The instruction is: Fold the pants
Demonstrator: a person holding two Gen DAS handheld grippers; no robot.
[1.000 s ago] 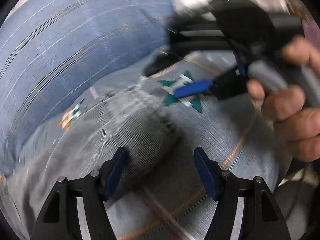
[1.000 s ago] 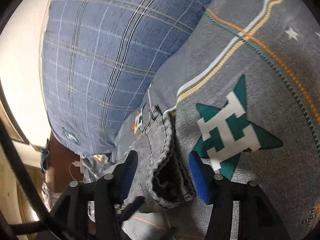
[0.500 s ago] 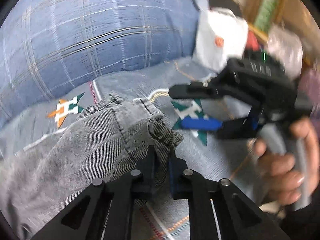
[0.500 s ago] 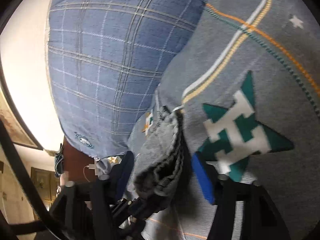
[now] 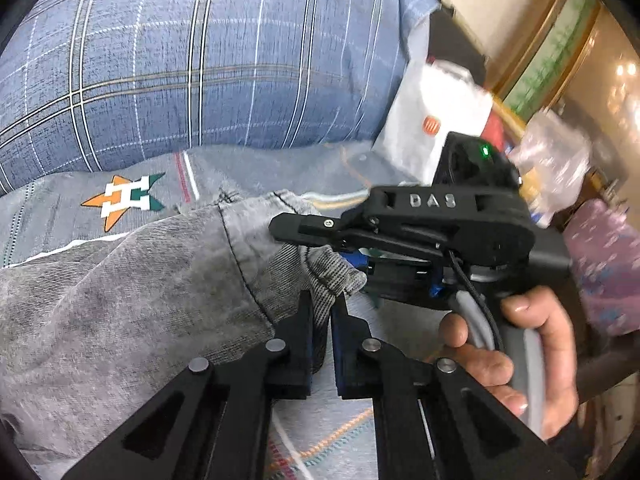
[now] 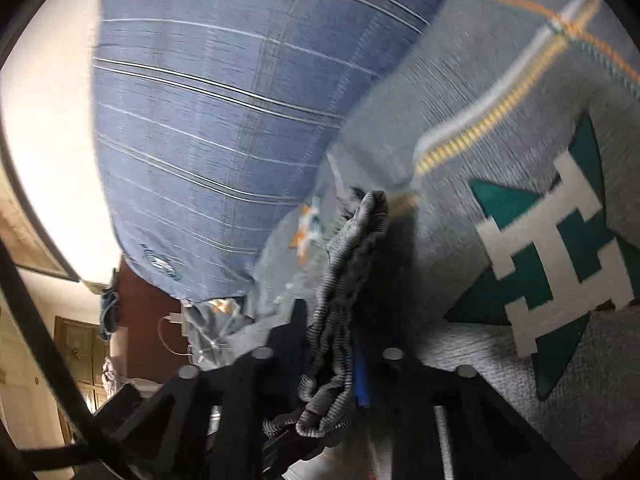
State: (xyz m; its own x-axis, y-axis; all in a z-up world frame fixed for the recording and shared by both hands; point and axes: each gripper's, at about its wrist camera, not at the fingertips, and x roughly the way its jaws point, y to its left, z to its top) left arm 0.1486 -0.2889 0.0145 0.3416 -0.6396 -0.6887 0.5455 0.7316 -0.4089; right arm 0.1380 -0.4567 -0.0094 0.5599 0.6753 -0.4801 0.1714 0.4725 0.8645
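Grey denim pants (image 5: 140,296) lie on a grey bedsheet with star prints (image 5: 120,200). My left gripper (image 5: 322,312) is shut on the hem of a pant leg, near its corner. In the left wrist view my right gripper (image 5: 344,248) comes in from the right and is closed on the same hem a little farther along. In the right wrist view the right gripper (image 6: 332,344) pinches the bunched grey hem (image 6: 352,248), which stands up between its jaws. The rest of the pants runs off to the left.
A large blue plaid pillow (image 5: 192,56) lies behind the pants and also fills the right wrist view (image 6: 224,128). A white bag (image 5: 436,120) and clutter stand at the bed's far right. A teal star print (image 6: 560,248) is beside the right gripper.
Both grippers were open around the hem one second ago. The left one closed on it first, then the right one closed on it. The hem now rises off the sheet.
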